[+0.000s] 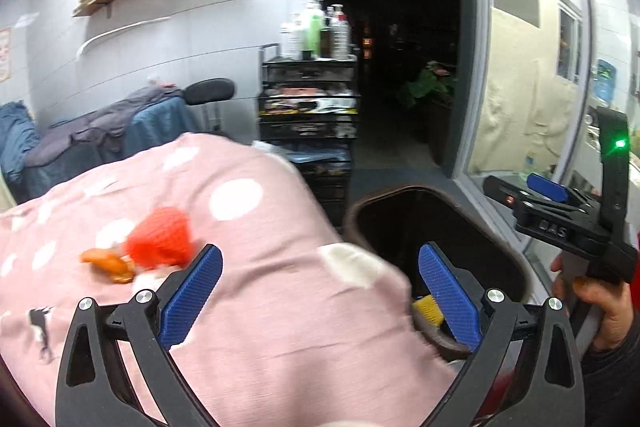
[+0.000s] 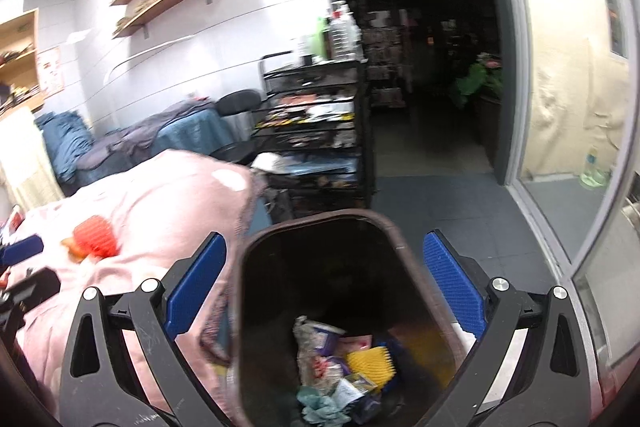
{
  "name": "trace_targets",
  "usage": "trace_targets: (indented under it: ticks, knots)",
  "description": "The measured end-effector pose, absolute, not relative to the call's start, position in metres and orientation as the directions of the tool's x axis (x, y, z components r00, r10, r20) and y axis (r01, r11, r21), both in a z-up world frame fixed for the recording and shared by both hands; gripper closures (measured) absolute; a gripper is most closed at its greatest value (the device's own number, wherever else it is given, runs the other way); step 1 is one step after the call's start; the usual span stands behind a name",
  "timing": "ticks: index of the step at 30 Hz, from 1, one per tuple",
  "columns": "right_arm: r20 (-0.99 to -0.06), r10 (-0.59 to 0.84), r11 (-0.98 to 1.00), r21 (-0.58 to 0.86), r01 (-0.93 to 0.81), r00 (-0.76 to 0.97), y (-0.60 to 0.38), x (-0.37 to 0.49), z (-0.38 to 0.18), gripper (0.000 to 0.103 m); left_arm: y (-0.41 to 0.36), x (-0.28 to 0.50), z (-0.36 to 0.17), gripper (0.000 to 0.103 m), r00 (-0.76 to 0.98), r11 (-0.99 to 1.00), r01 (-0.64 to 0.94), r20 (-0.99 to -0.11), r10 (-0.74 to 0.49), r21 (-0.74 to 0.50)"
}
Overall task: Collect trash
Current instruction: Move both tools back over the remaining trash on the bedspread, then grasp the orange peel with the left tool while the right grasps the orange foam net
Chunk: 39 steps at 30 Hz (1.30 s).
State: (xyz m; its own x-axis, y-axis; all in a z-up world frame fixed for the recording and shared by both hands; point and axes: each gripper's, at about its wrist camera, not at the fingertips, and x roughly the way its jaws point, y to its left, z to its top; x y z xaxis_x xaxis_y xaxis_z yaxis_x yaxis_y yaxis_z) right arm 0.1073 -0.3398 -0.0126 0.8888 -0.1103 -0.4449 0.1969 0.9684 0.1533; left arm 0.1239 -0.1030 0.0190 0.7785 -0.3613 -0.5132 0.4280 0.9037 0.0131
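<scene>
A pink polka-dot bed cover fills the left, and a dark brown trash bin stands just beside its edge, holding wrappers and a yellow ridged piece. On the cover lie a red-orange mesh wad and an orange scrap. The left tool hovers over the cover's edge and the right tool over the bin, both spread wide and empty.

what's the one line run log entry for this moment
left gripper: open, empty | right gripper: open, over bin | red net: on blanket
</scene>
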Motion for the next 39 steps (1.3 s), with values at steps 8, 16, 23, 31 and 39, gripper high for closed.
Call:
trace_targets:
  ticks: [8,16,23,31,39]
  knots:
    - [-0.482,0.060,0.988,0.153,0.017,0.874,-0.279,0.134,-0.014,0.005,-0.037,0.129,0.010,0.005,0.806,0.954,0.301,-0.530,-0.262,-0.013]
    - [-0.521,0.223,0.975,0.139,-0.176,0.824,-0.214,0.156,-0.010,0.005,0.025,0.138,0.000,0.005,0.803,0.982,0.183,-0.568,-0.180,-0.051]
    - [-0.577,0.336,0.941,0.167,-0.295,0.744,-0.164,0.187,-0.009,0.005,0.062,0.156,-0.010,0.006,0.778,0.990,0.125,-0.612,-0.140,-0.068]
    - [-0.668,0.401,0.906,0.187,-0.380,0.627,-0.113,0.231,-0.021,0.005,0.097,0.192,-0.016,0.006,0.746,0.990,0.083,-0.652,-0.135,-0.110]
    - [-0.724,0.344,0.898,0.067,-0.435,0.597,-0.065,0.281,-0.024,0.007,0.106,0.246,-0.032,0.010,0.664,0.986,0.067,-0.730,-0.161,-0.156]
